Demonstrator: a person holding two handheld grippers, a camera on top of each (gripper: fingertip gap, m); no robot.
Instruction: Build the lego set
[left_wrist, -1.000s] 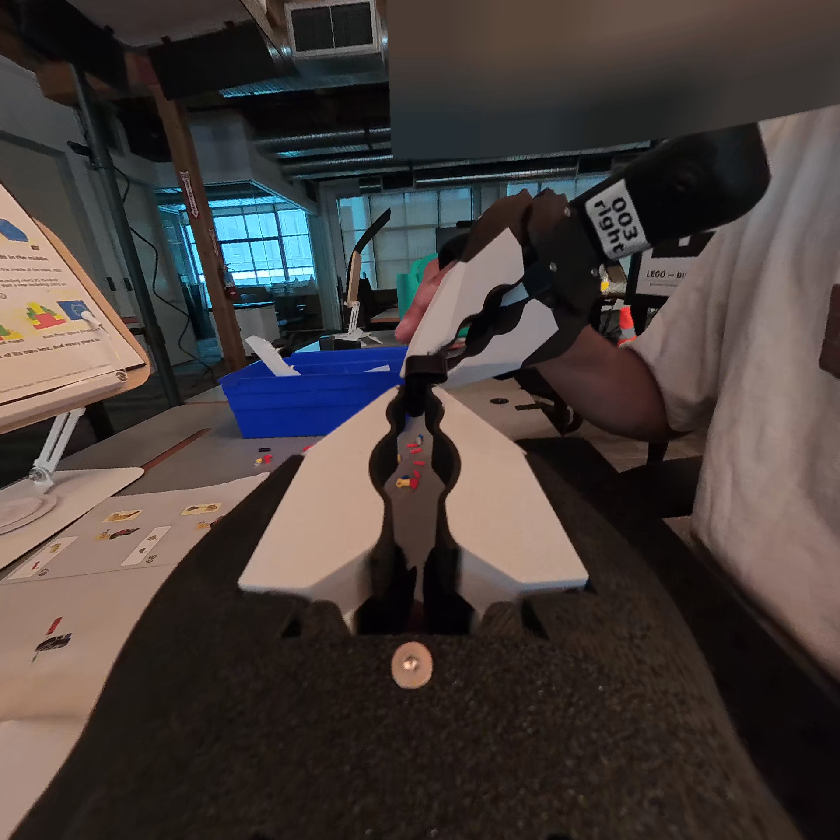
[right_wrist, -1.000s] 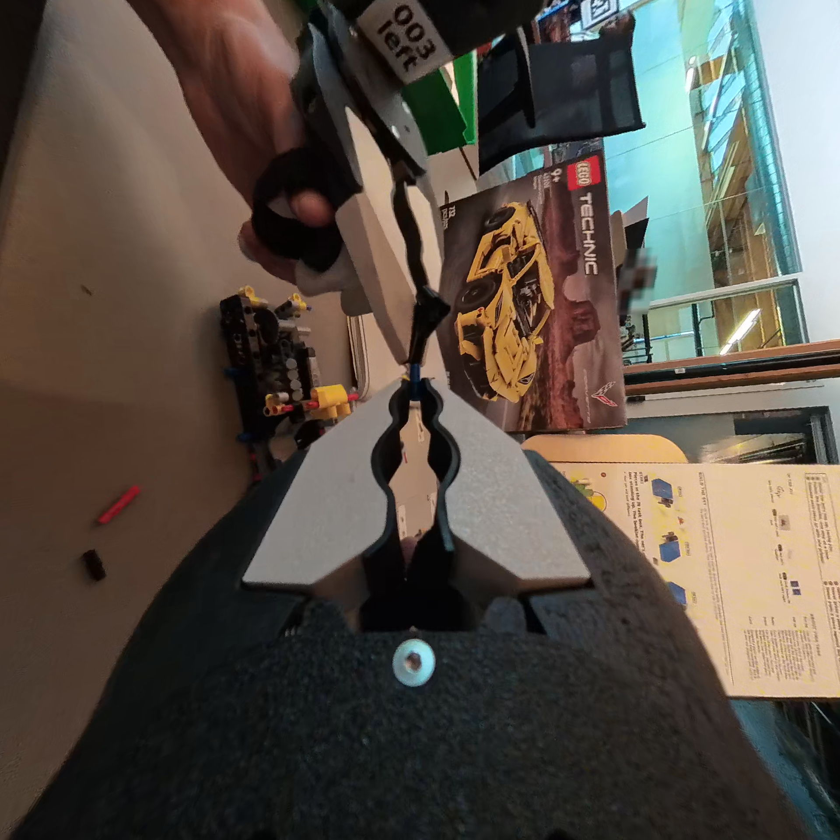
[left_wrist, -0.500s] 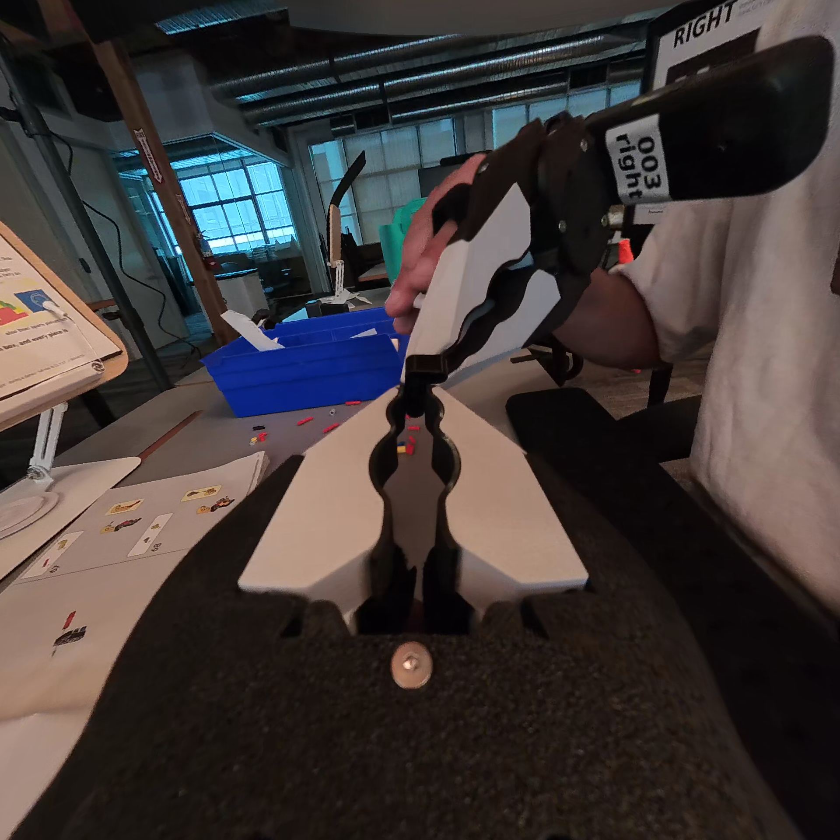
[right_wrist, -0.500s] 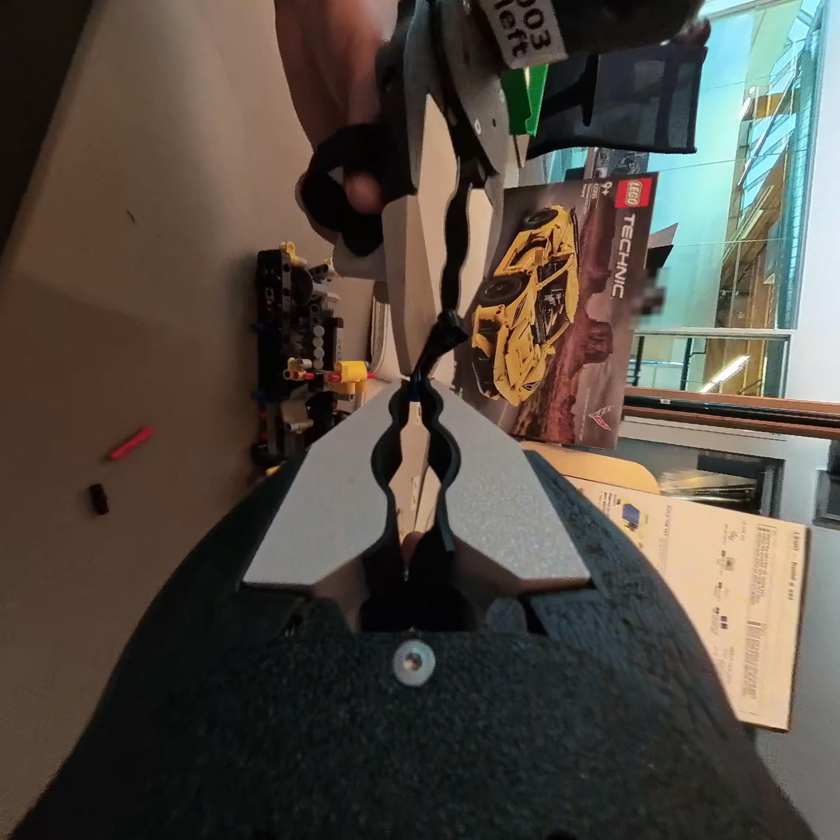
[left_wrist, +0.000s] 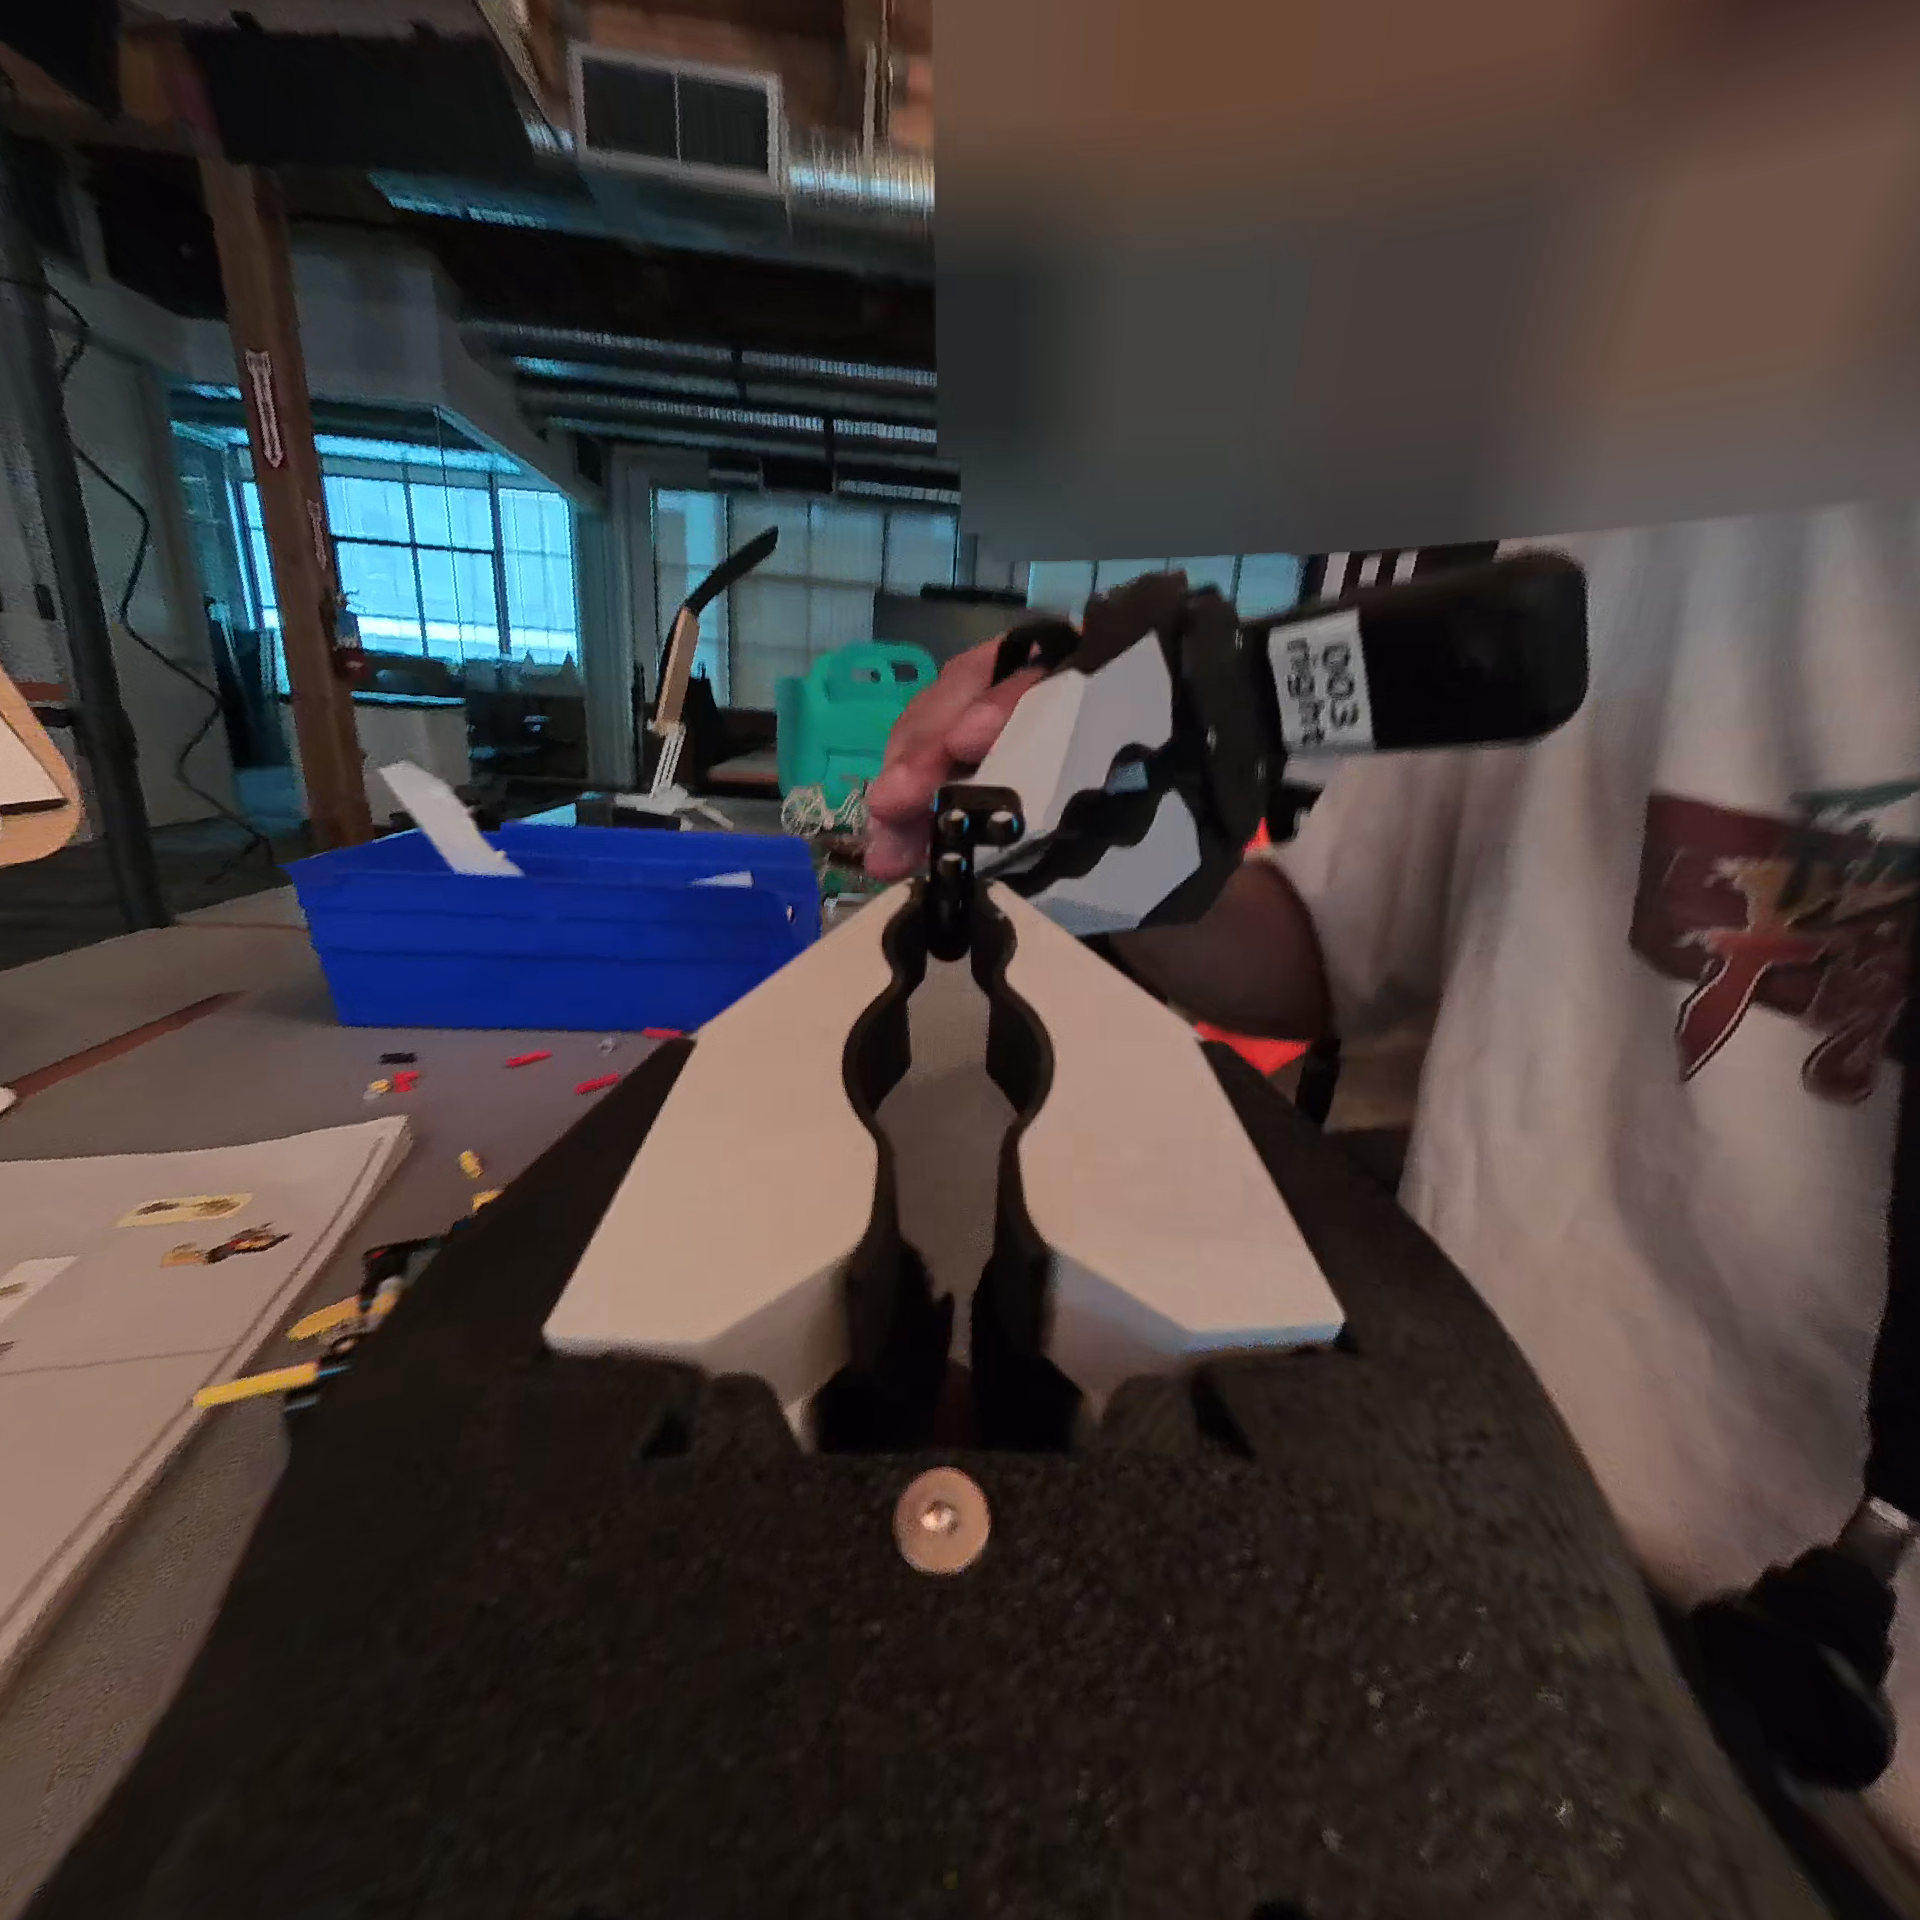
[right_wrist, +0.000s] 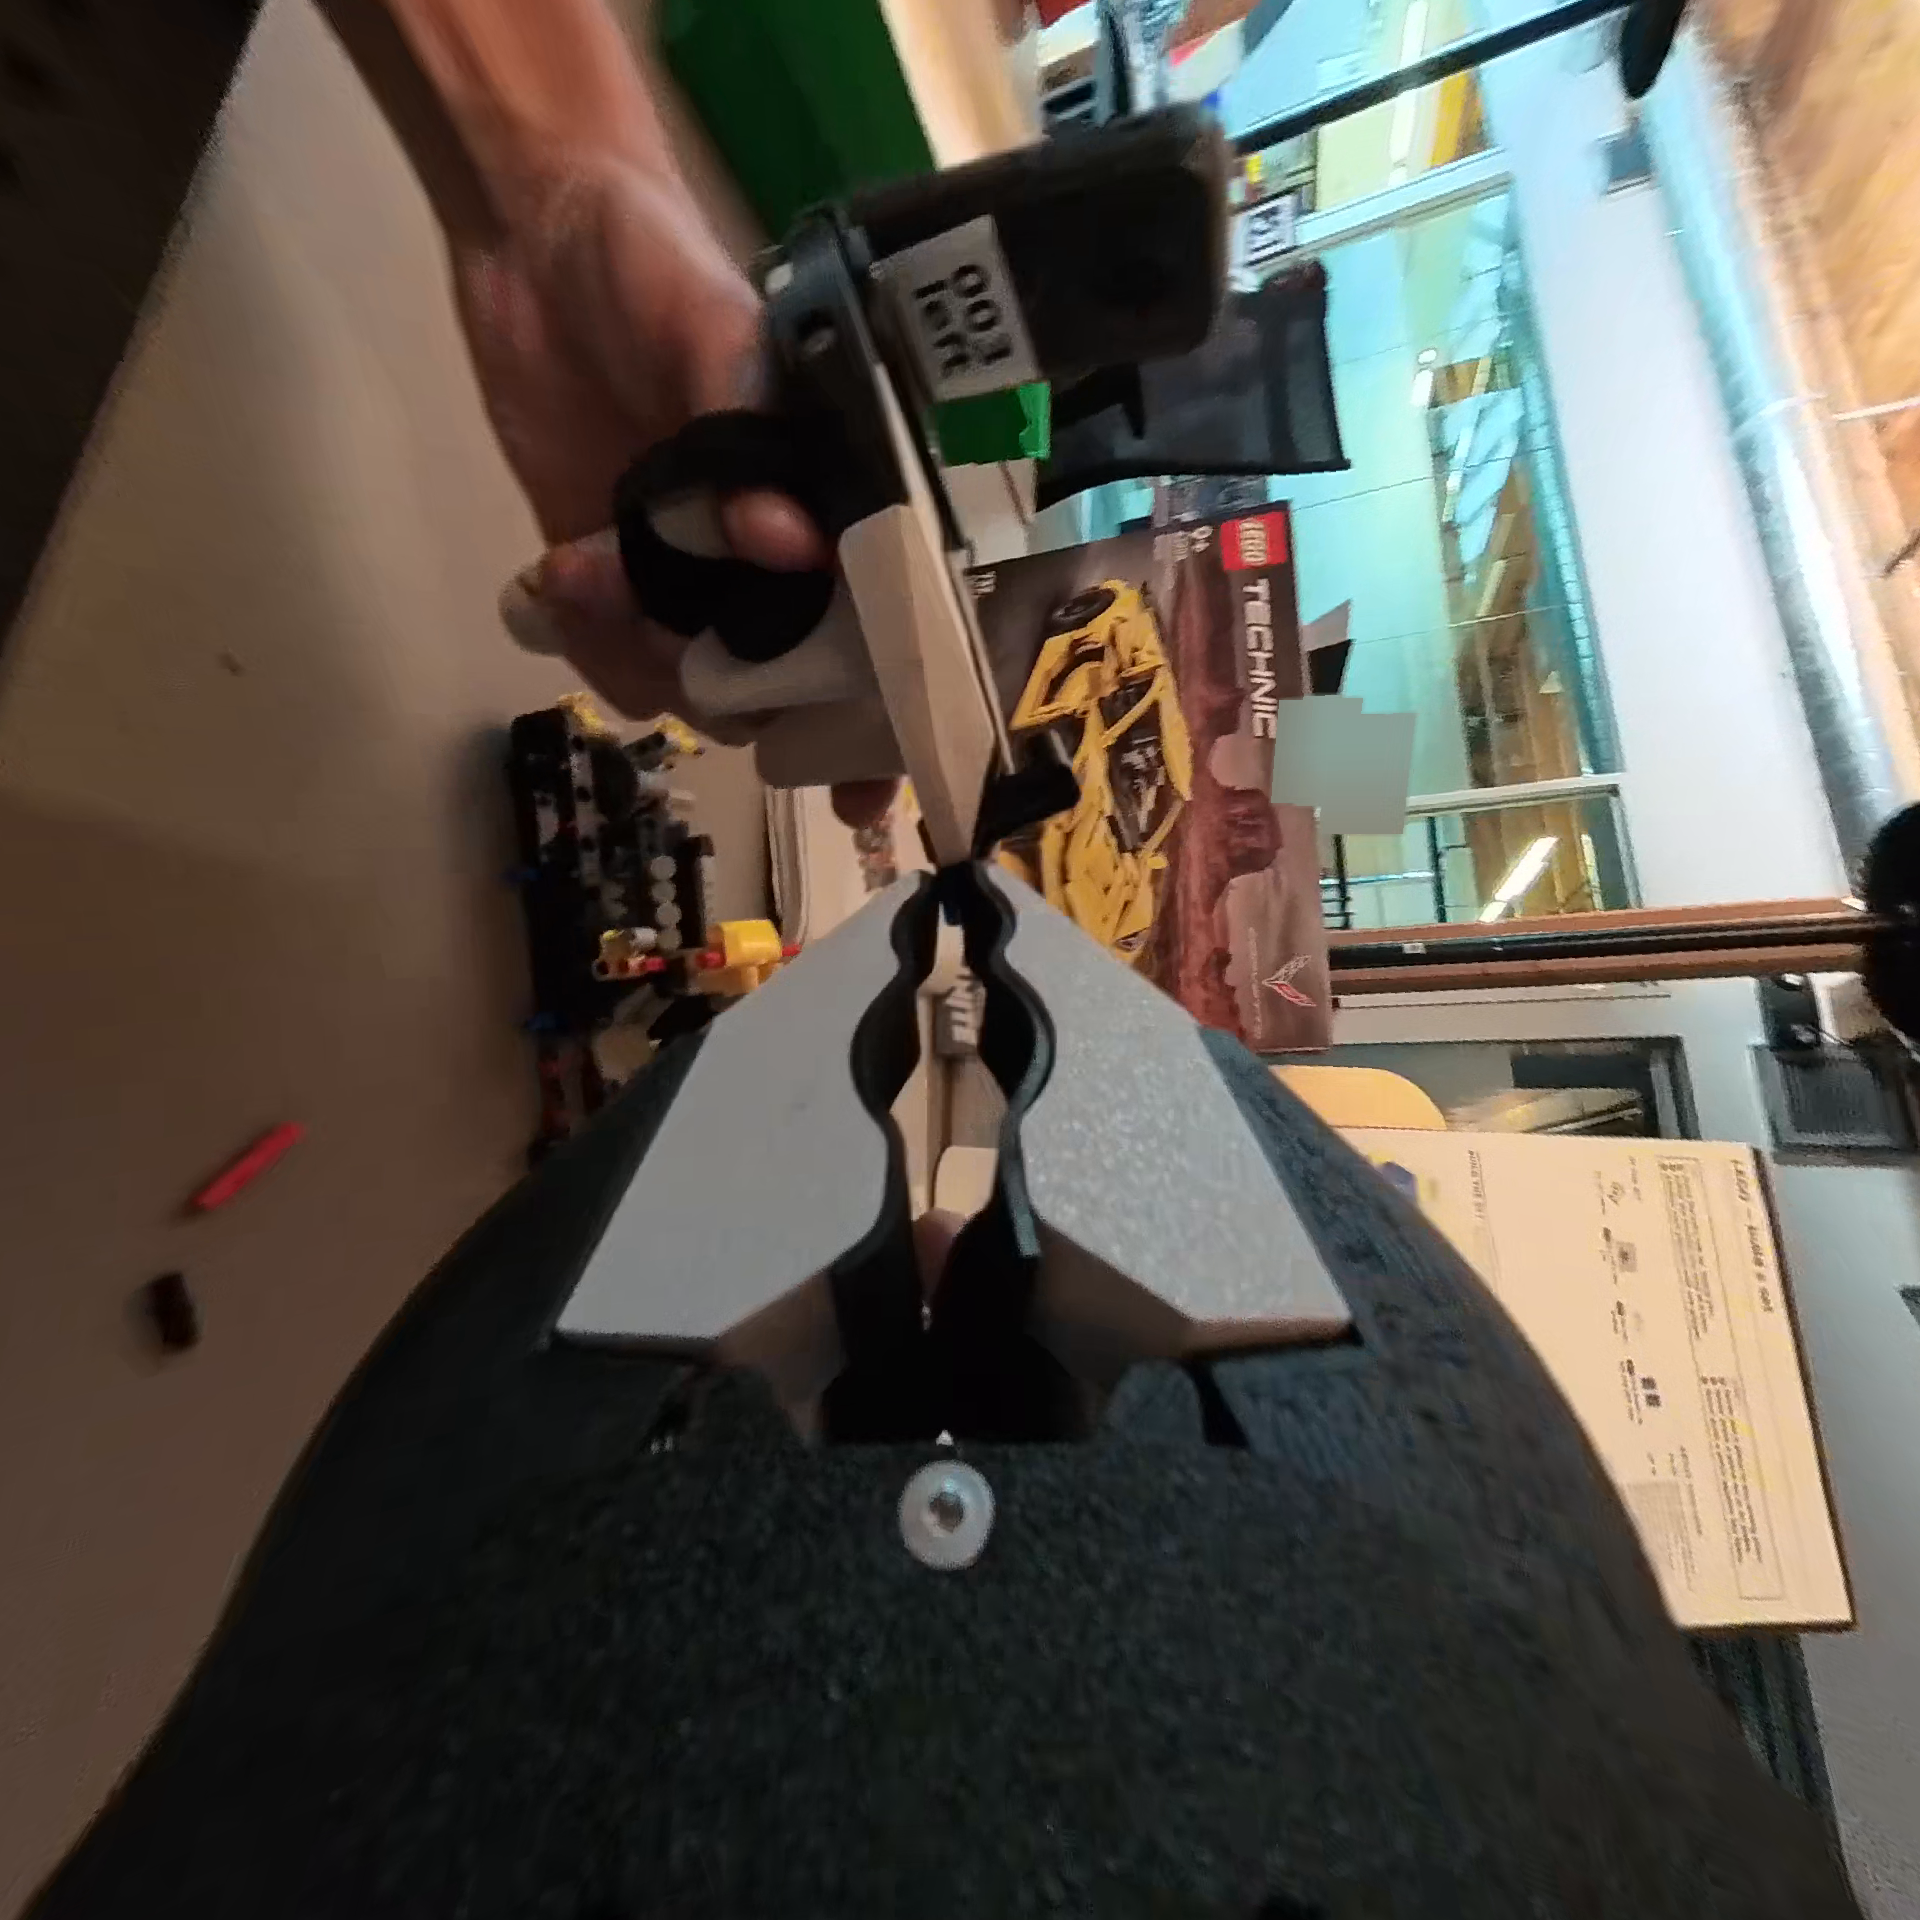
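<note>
Mid-air joining step — left gripper (left_wrist: 948, 902) pinches a black connector piece (left_wrist: 961, 842) at its tips; right gripper (right_wrist: 954, 896), tips pressed onto a small blue pin (right_wrist: 948, 912), meets it. Partly built model (right_wrist: 623, 883) lies on the table (right_wrist: 260, 727). Next: align pin to hole, push straight.

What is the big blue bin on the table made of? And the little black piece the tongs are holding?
The big blue rectangular bin looks like smooth moulded plastic: one even colour with a faint sheen along its ridged wall. The small black T-shaped lego piece, pinched in the left tongs, seems hard glossy plastic too, since tiny highlights glint on its round holes.
</note>
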